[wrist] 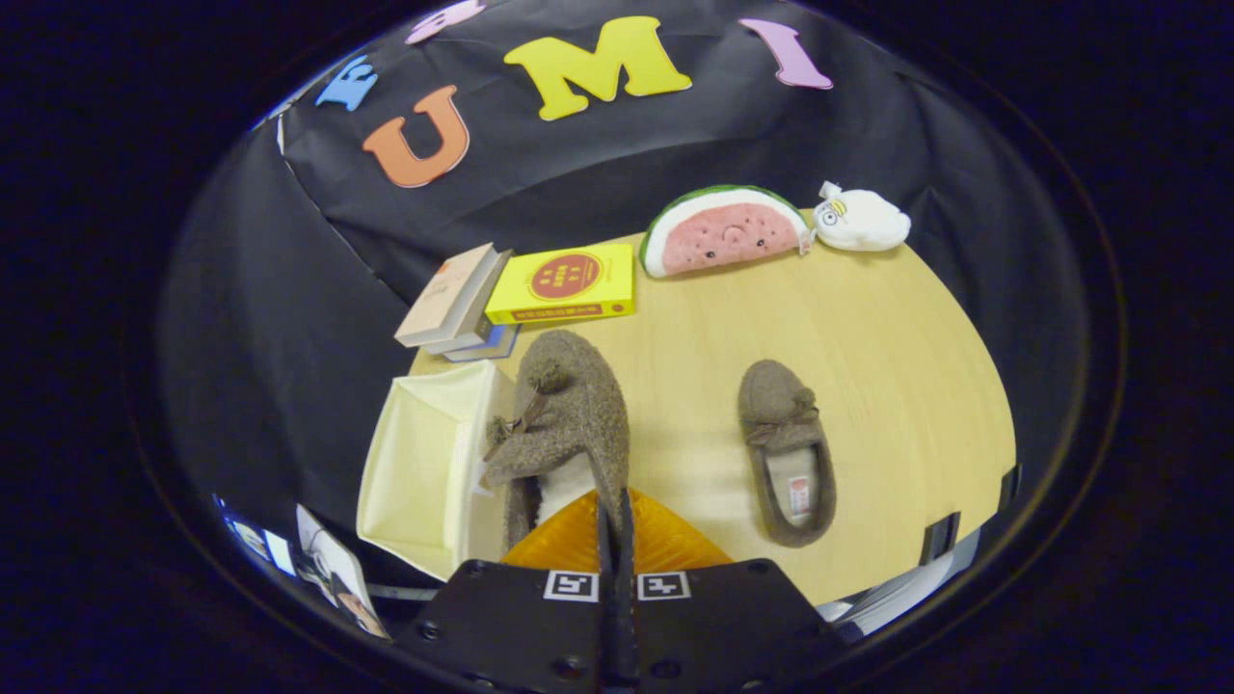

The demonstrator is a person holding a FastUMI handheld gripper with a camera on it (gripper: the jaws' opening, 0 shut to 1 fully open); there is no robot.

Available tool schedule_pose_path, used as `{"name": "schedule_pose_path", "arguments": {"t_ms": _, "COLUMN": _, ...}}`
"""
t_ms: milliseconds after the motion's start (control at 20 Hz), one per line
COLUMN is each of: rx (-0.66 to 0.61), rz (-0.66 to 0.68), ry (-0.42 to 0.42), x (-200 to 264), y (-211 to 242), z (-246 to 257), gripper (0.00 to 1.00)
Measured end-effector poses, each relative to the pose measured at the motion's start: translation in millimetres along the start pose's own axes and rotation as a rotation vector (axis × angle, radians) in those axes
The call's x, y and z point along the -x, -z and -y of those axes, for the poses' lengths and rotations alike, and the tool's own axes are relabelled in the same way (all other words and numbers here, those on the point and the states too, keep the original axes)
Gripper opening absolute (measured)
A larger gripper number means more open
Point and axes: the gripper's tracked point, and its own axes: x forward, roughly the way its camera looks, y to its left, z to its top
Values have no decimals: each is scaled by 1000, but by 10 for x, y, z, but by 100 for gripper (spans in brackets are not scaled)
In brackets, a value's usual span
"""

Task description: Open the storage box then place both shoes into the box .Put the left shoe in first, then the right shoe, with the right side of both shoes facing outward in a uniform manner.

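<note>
gripper (614,520) fingers pinched tight on held shoe's (569,414) heel rim | storage box (424,472) open, touching on its left – toe points away | 1 shoe (786,448) waits on table (897,357)

The place is a recording booth staged like a home: black cloth hangs behind a pale wooden table (868,328). Behind the table's middle lie stacked books (463,304), a yellow box (564,282), a watermelon plush (723,231) and a white plush toy (861,220).

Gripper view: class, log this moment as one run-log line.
gripper: shut on held shoe | box: open, beside held shoe | other shoe: on table | stage: first shoe going in
</note>
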Motion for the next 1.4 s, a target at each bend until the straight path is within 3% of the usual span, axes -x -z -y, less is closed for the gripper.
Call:
{"name": "schedule_pose_path", "arguments": {"t_ms": 250, "rx": 8, "rz": 6, "ry": -59, "x": -53, "y": 72, "z": -726, "gripper": 0}}
{"name": "schedule_pose_path", "arguments": {"t_ms": 550, "rx": 51, "rz": -74, "ry": -36, "x": -693, "y": 454, "z": -1463, "gripper": 0}}
{"name": "schedule_pose_path", "arguments": {"t_ms": 1050, "rx": 39, "rz": -196, "ry": 114, "x": -1914, "y": 1085, "z": -1932, "gripper": 0}}
{"name": "schedule_pose_path", "arguments": {"t_ms": 1250, "rx": 80, "rz": -201, "ry": 150, "x": -2005, "y": 1145, "z": -1989, "gripper": 0}}
{"name": "schedule_pose_path", "arguments": {"t_ms": 1400, "rx": 84, "rz": -198, "ry": 125, "x": -1986, "y": 1124, "z": -2004, "gripper": 9}}
